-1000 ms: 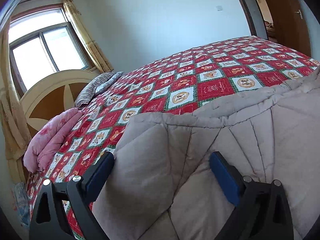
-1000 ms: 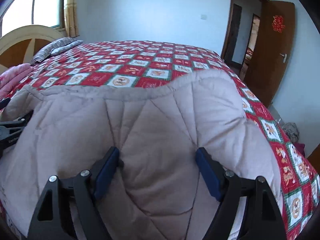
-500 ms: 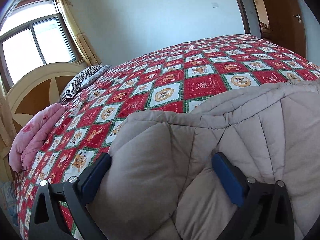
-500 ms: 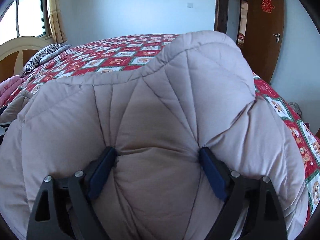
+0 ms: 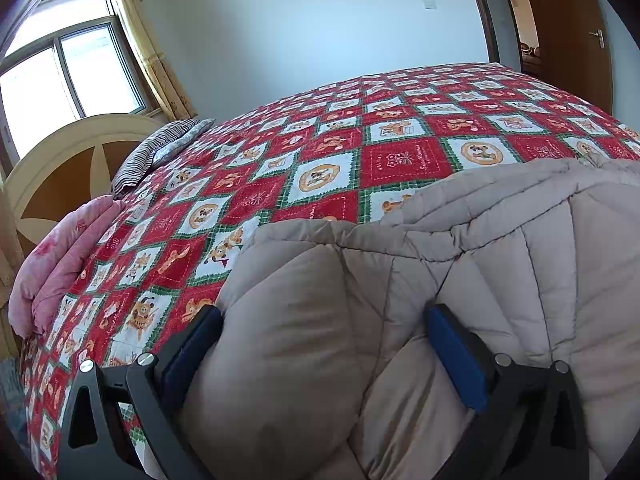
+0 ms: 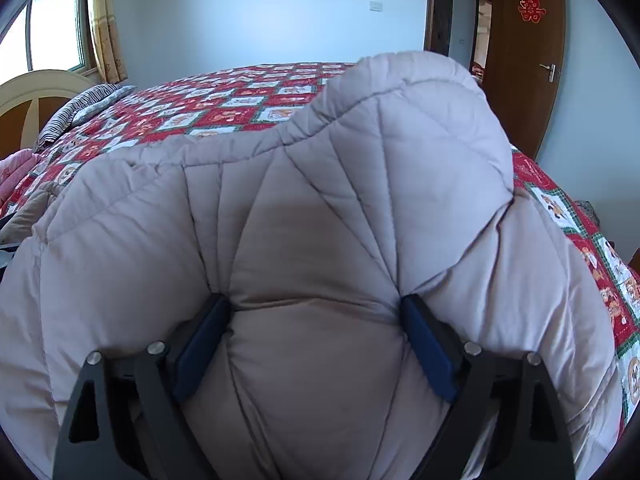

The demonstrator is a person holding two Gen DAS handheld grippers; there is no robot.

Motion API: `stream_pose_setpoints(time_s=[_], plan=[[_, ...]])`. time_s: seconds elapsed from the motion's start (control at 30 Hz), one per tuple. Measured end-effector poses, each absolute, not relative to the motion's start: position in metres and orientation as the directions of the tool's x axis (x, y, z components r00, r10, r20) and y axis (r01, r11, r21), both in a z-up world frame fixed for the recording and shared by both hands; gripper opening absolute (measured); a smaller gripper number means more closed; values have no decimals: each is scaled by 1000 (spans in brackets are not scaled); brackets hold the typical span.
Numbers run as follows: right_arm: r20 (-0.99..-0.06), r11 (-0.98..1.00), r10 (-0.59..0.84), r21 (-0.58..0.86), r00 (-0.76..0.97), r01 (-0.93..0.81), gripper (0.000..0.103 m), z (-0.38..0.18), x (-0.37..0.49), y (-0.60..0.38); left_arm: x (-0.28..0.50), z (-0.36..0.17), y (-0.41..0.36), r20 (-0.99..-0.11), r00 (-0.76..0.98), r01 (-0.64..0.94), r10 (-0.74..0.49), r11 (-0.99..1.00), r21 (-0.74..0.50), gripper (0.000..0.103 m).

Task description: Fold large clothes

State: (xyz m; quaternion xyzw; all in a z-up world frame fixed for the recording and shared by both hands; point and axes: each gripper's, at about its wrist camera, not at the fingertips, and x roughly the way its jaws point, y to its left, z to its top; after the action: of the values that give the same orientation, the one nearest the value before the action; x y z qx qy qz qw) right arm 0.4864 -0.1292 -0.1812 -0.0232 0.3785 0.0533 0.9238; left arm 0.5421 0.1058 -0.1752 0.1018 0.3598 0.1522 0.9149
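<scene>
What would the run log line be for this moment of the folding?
step: lifting edge | left gripper: shut on beige padded garment | right gripper: shut on same garment | surface: red patchwork bedspread

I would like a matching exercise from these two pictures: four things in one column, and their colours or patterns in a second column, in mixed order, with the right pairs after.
Things:
1. padded coat
2. bedspread
3. pillow
4. folded quilt

Looks:
A. pink
B. black and white stripes
C. plain beige-grey
D. red, white and green squares

Pairs: 1-C, 2-D, 3-B, 4-A

The left gripper and the right gripper each pinch the coat between blue fingers.
</scene>
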Motion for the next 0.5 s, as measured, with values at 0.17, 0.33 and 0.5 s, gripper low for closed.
stream_pose_setpoints(time_s=[0.17,0.33,0.5], plan=[[-706,993,72,-12,705,-114,91,-182,490,-126,543,-176,106,-630,691,-204,354,932,299,102],[-709,994,61,-24,703,-111,91,-183,491,-125,543,-177,105,-628,689,-207,363,928,309,102],[-711,993,43,-44,702,-106,91,-178,491,-120,543,-178,104,-624,688,-209,369,925,316,102]])
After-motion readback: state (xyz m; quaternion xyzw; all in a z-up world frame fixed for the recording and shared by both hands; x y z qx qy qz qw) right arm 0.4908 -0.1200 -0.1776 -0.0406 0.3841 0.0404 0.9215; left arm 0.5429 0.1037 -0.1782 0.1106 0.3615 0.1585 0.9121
